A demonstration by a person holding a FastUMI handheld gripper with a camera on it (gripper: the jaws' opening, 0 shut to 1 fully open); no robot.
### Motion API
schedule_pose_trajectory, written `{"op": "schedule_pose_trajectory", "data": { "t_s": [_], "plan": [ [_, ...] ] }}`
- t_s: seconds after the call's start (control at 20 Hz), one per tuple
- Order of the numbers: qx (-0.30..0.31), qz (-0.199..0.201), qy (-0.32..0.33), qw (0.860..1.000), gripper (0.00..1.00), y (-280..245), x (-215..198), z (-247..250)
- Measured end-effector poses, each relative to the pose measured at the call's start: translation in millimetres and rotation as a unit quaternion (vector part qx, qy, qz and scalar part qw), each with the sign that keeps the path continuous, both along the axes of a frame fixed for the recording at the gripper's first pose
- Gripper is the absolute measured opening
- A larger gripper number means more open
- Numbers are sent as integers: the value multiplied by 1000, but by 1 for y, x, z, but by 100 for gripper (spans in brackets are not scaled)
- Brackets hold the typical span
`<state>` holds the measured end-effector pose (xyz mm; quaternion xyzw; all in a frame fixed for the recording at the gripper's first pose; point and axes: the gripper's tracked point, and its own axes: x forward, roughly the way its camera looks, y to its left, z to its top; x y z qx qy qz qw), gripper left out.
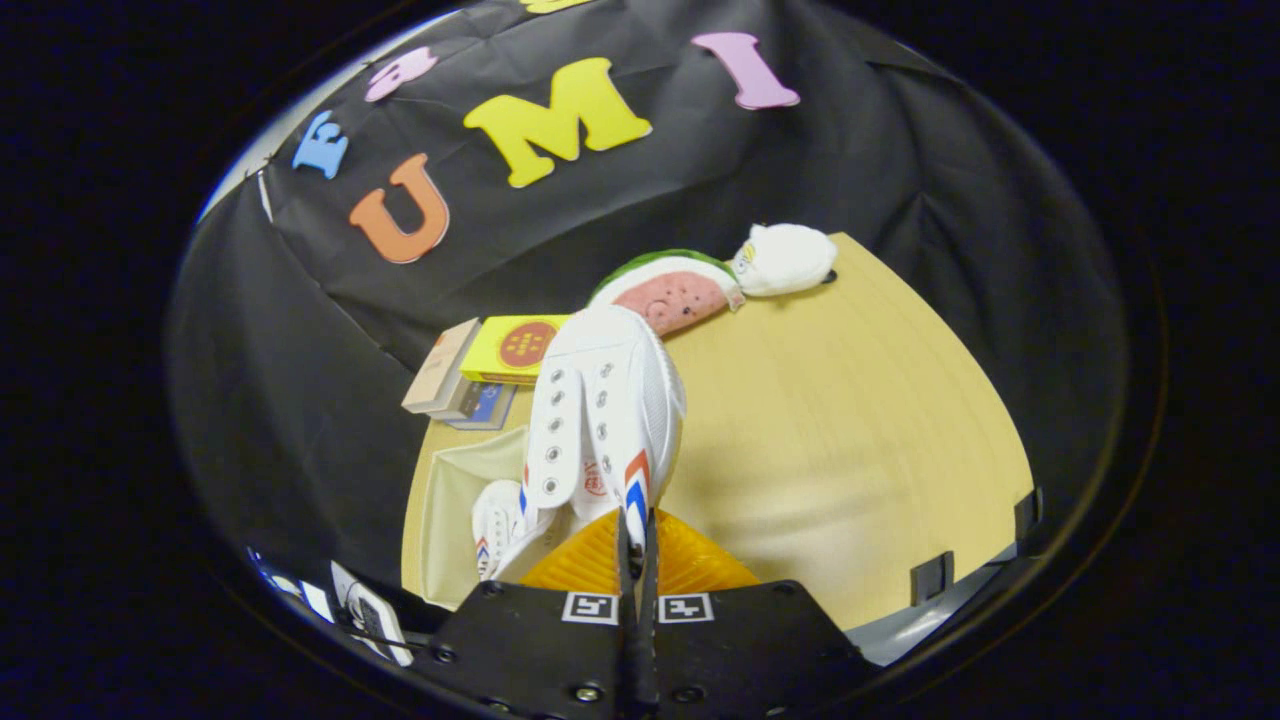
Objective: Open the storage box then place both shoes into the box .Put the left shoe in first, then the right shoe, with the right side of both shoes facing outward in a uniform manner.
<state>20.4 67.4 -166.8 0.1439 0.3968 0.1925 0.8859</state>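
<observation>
So the gripper has its jaws pressed almost together, pinching the heel edge of a white sneaker with red and blue stripes on the side. That shoe hangs off the tips, toe pointing away toward the far end of the counter. Down to the left of it sits the open storage box, pale fabric walls, and there's already another white shoe inside, so I'd guess this is the second one going in.

If it were me, I'd swing the held shoe left until it's over the free space beside the first one, then check the striped sides match before lowering. The grip is thin, just on the rim of the heel, so slow moves, no twisting, or it'll probably slip. Lower it till the sole rests, then let go.

Some orange ribbed thing sits right under the jaws, can't tell what it is. Boxes, a watermelon plush and a white plush are further back, well out of the way
</observation>
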Motion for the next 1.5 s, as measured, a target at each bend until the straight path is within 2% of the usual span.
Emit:
{"op": "schedule_pose_trajectory", "data": {
  "t_s": [0.25,0.55,1.1,1.5],
  "plan": [
    [21,16,7,1000,0,81,-22,5],
    [-9,24,18,1000,0,131,-36,-37],
    [-76,37,23,996,0,151,-36,-94],
    [-76,37,28,996,1,151,-36,-120]
  ]
}}
